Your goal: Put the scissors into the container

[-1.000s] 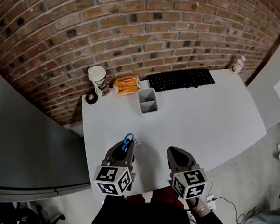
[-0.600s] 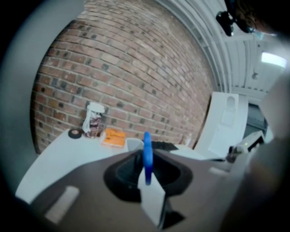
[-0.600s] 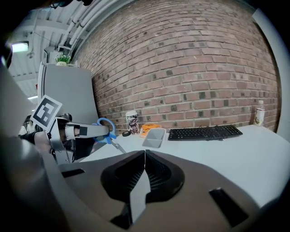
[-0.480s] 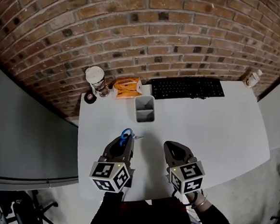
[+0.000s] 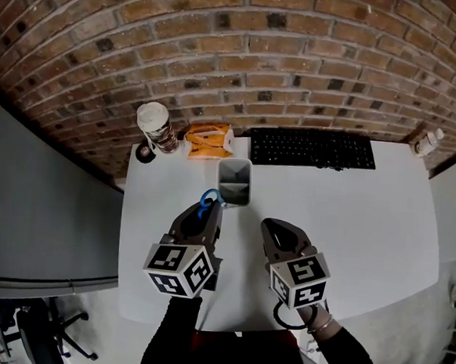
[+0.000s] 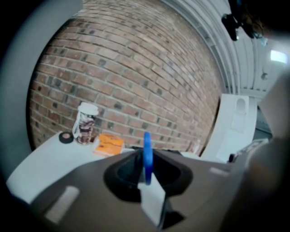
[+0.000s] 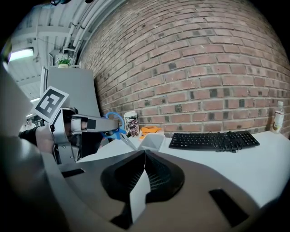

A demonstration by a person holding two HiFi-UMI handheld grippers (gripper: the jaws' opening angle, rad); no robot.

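Left gripper [image 5: 205, 213] is clamped on the scissors [image 5: 208, 198], with the blue handle loop standing up edge-on between its jaws. The blades poke forward, just beside the near left corner of the container [image 5: 234, 182]. In the right gripper view the blade tip sits very close to that rim; whether it touches, I cannot tell.

The container is a pale, open-topped box with a divider across it. It stands near the back of the white table [image 5: 366, 220], just in front of the keyboard's [image 5: 313, 149] left end.

Right gripper [image 5: 275, 230] hangs beside the left one, apart from it. Its jaws are pressed together with nothing between them.

The back edge is crowded. A paper cup [image 5: 157, 127], a roll of tape [image 5: 144, 153] and an orange packet [image 5: 208, 140] line up along the brick wall [image 5: 246, 53], left of the keyboard. A bottle [image 5: 427, 142] stands at the far right corner.

There is plenty of bare tabletop to the right, in front of the keyboard. The left side is tighter, as the table's left edge runs close by the left gripper.
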